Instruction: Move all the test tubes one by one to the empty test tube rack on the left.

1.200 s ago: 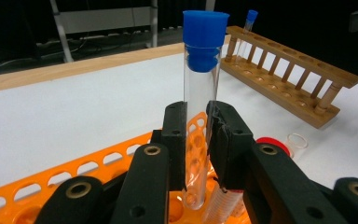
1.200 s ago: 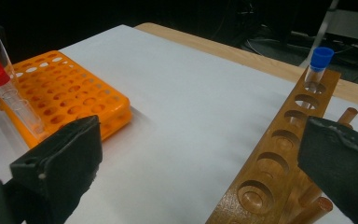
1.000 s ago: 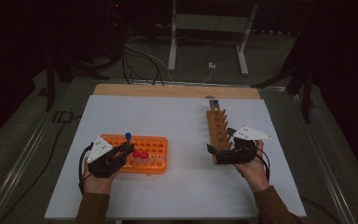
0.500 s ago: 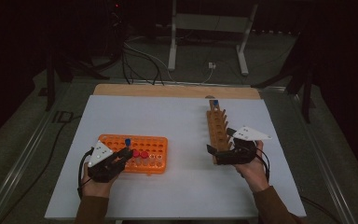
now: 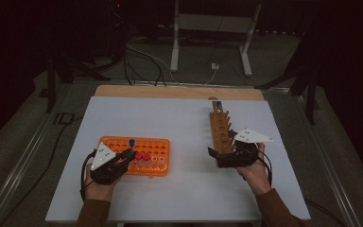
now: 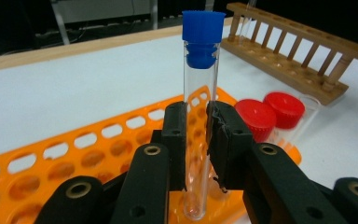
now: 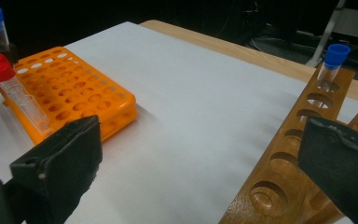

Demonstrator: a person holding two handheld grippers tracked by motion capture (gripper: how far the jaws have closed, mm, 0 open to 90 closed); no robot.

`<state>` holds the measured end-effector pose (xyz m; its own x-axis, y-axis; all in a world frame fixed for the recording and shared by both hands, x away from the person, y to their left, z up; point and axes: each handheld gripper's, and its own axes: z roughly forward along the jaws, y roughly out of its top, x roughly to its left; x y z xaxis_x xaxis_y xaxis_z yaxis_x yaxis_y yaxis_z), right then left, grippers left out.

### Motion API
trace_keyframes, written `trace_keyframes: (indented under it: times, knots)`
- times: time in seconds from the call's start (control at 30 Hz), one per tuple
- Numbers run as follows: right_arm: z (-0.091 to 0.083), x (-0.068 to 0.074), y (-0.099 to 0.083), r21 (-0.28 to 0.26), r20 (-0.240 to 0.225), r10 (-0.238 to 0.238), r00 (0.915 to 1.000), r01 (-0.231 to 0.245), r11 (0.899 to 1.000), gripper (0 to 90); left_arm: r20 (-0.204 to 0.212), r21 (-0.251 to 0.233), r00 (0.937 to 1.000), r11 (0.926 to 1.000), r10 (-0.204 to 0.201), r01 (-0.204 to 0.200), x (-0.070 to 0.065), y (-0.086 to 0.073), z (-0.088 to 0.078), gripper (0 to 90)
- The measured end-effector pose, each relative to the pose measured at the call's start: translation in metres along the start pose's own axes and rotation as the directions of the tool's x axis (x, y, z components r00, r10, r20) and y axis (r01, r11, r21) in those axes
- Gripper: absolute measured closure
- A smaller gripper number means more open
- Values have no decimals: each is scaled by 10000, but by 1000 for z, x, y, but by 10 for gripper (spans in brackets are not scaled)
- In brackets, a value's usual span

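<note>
Left gripper (image 6: pixel 196 140) is clamped on a clear tube (image 6: pixel 198 121), held upright, blue ribbed cap on top, its rounded bottom over the orange plastic rack (image 6: pixel 74 154). Two red-capped tubes (image 6: pixel 272 112) stand beside it. Right gripper (image 7: pixel 200 154) is spread apart beside the wooden rack (image 7: pixel 298 154).

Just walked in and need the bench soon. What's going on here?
A person is working with test tubes, a gripper in each hand. The left gripper is shut on a clear blue-capped test tube, held upright over the orange tube rack, where two red-capped tubes stand. The right gripper is open beside the near end of the wooden tube rack, which has another blue-capped tube at its far end.
</note>
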<state>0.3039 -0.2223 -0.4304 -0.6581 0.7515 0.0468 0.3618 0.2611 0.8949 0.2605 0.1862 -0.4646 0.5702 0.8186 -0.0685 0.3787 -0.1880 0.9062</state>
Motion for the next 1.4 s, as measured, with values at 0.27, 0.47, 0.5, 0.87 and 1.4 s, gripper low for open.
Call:
trace_keyframes:
  times: [0.27, 0.47, 0.5, 0.87, 1.4]
  knots:
    - [-1, -1, 0, -43, 6, 75, 10000, -75, 10000, 4, 58, 805, 10000, 9968, 28, -32, 1, -11, 0, 773]
    - [-1, 0, 0, -2, -29, 2, 10000, -2, 10000, 4, 35, 1614, 9995, 9864, 310, -311, -2, -16, 3, 775]
    - [-1, 0, -1, 2, -42, 5, 10000, -5, 10000, 4, 39, 1644, 9995, 9859, 324, -326, -2, -16, 3, 776]
    - [3, 2, -2, 124, -106, -27, 9999, 28, 9999, 5, -11, 2222, 9972, 9723, 741, -720, -5, -20, 6, 778]
    - [4, -2, -2, 157, -98, -14, 10000, 15, 9999, 5, 43, 1646, 9999, 9863, 106, -111, -1, -16, -5, 616]
